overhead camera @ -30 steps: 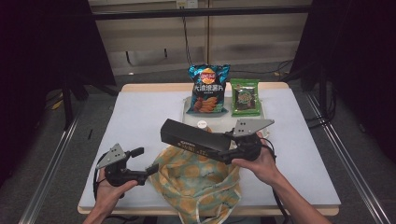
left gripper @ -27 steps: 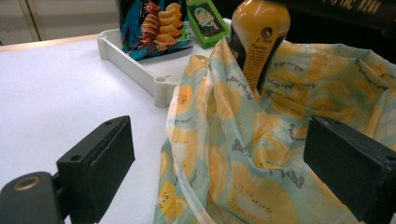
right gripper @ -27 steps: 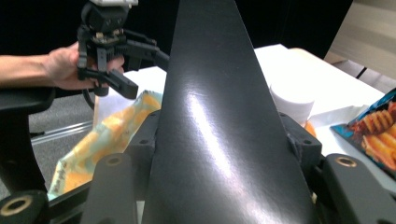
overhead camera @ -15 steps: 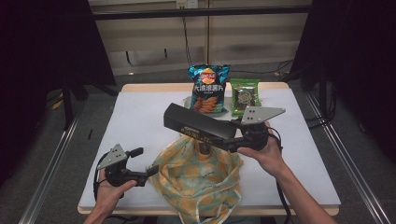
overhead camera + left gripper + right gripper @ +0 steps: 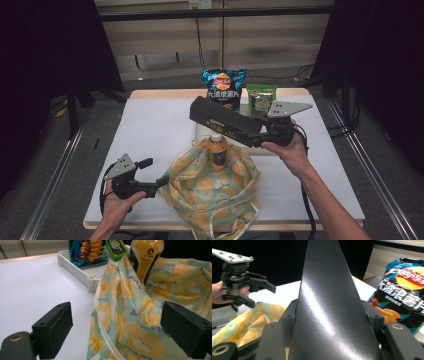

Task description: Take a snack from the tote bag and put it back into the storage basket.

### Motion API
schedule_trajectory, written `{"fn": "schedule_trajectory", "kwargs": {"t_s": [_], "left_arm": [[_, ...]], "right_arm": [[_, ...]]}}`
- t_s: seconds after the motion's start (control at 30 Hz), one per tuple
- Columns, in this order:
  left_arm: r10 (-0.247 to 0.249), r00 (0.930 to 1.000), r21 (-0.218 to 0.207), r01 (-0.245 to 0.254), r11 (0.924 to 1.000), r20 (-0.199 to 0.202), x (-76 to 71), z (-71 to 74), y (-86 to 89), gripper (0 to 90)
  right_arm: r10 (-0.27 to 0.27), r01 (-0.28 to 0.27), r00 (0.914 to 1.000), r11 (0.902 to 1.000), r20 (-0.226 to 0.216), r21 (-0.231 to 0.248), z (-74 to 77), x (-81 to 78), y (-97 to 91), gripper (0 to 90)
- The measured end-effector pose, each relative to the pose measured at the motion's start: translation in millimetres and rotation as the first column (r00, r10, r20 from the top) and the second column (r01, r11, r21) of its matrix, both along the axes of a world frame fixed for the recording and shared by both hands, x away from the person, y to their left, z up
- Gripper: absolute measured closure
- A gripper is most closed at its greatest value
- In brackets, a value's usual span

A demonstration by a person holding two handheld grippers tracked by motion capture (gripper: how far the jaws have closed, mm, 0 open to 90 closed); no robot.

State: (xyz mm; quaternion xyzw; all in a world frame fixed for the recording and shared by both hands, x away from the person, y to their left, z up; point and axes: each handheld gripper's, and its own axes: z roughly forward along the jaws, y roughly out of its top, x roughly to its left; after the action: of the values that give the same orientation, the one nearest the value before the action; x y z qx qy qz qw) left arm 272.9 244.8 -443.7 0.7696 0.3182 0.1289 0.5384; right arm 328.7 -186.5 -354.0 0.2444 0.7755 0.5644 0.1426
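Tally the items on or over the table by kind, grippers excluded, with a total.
Snack bags: 2, blue chip bag and green snack packet
Orange drink bottles: 1, inside the bag
Fruit-print cloth bags: 1
Long black boxes: 1, held by right gripper
White trays: 1
Total: 6

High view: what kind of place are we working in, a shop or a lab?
Probably a lab recording setup, not a shop: a white-covered table flanked by black curtains, with metal floor rails and cables behind it.
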Motion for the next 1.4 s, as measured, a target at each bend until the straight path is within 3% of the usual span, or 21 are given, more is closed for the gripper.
{"fn": "schedule_trajectory", "kwargs": {"t_s": [0.4, 0.57, 0.8, 0.9, 1.4], "left_arm": [[0.005, 1.0, 0.008, -0.006, 1.0, 0.004, 0.6, 0.3, 2.5, 10.2], [0.004, 1.0, 0.001, -0.004, 1.0, 0.004, 1.0, -0.2, 3.3, 10.2], [0.009, 0.9999, 0.005, -0.01, 0.9999, 0.01, 0.4, 0.8, 3.9, 10.2], [0.007, 0.9999, 0.01, -0.007, 0.9999, 0.013, 1.1, 0.9, 4.5, 10.2], [0.003, 0.9998, 0.002, -0.003, 1.0, 0.017, 1.7, 0.6, 5.5, 10.2]], "right_arm": [[-0.064, 0.062, 0.997, 0.9969, -0.043, -0.048, -13.6, 37.3, -16.6, 43.4], [-0.056, 0.05, 0.9966, 0.993, -0.059, -0.108, -27.8, 49.2, -15.9, 43.4], [-0.047, 0.037, 0.9963, 0.9897, -0.072, -0.138, -39.8, 59.4, -11.7, 43.4], [-0.038, 0.026, 0.9955, 0.9911, -0.086, -0.131, -44.3, 63.1, -12.6, 43.4], [-0.055, 0.03, 0.9897, 0.9822, -0.132, -0.186, -70.5, 80.7, -9.5, 43.4]]}}
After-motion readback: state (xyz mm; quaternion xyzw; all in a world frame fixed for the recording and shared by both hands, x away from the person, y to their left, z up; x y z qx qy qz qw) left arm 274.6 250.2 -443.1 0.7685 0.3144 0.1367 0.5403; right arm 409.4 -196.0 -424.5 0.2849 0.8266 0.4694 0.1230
